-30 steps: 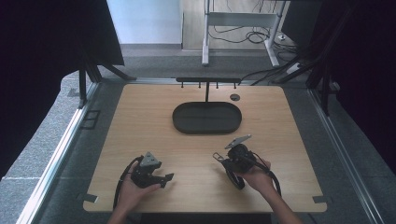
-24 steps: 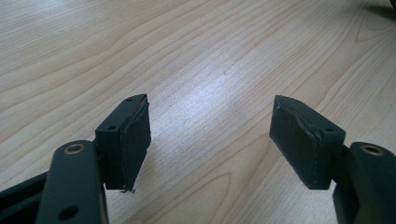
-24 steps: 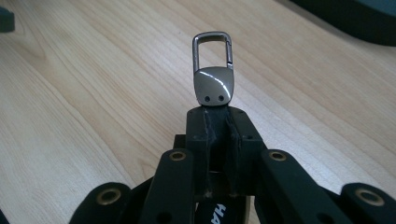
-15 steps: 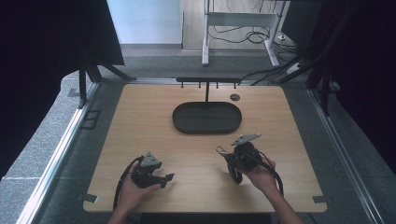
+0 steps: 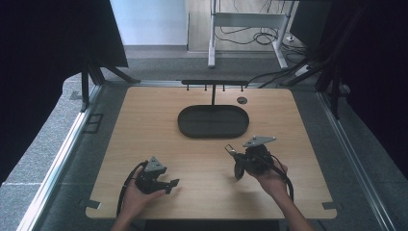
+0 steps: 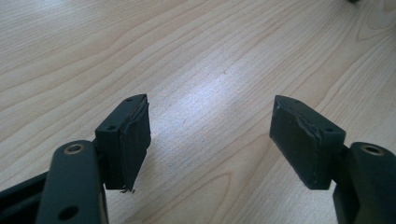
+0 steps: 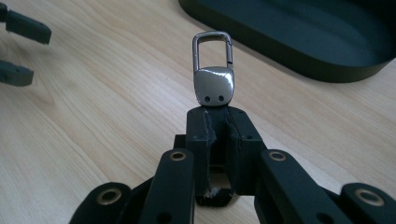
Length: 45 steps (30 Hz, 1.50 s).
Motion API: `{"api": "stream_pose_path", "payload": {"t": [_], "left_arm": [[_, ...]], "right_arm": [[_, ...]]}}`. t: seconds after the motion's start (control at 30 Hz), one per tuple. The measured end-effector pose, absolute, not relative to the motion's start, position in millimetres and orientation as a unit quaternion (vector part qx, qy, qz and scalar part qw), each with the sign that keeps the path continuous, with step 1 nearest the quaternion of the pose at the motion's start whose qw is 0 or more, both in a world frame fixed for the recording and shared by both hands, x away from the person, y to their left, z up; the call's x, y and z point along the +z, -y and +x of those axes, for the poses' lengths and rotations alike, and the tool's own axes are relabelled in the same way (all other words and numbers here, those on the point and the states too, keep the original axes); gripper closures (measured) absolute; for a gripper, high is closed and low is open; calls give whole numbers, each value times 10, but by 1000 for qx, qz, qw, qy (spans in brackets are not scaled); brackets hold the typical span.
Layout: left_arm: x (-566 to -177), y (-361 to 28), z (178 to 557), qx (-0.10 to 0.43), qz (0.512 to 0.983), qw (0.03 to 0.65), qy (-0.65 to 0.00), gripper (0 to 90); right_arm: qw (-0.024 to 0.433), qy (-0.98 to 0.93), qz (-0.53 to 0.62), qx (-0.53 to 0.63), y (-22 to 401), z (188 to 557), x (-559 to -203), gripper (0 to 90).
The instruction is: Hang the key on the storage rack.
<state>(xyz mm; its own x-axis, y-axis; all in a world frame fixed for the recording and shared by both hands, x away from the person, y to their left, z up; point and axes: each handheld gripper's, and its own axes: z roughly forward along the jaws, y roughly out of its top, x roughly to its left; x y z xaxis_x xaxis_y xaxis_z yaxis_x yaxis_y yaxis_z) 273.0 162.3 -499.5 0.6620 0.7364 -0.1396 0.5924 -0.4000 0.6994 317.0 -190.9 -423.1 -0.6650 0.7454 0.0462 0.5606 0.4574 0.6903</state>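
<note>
My right gripper (image 7: 218, 116) is shut on the dark strap of a silver key clip (image 7: 213, 84), whose snap hook sticks out past the pads toward the black oval tray (image 7: 261, 51). From above, the right gripper (image 5: 236, 161) is held just over the table, in front of the tray (image 5: 185, 126) and to its right, with the clip (image 5: 230, 149) at its tip. At the front left, my left gripper (image 5: 172, 186) rests on the wood. Its jaws (image 6: 210, 135) stand wide apart with only bare tabletop between them.
A low black rack (image 5: 214, 83) with small hooks stands behind the tray on a thin post. A small dark round disc (image 5: 242, 100) lies on the table to its right. The wooden table (image 5: 144, 125) is framed by metal rails, with grey floor around it.
My right gripper has shifted a little to the right with the clip still in its jaws. The left gripper has stayed where it was.
</note>
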Motion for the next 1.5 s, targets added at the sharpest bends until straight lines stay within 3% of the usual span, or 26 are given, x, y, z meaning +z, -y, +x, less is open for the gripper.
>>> {"api": "stream_pose_path", "payload": {"t": [1.5], "left_arm": [[-4998,-1629,2735,96,833,372,-399,296]], "right_arm": [[161,-810,405,392,2019,3355,-3974,806]]}}
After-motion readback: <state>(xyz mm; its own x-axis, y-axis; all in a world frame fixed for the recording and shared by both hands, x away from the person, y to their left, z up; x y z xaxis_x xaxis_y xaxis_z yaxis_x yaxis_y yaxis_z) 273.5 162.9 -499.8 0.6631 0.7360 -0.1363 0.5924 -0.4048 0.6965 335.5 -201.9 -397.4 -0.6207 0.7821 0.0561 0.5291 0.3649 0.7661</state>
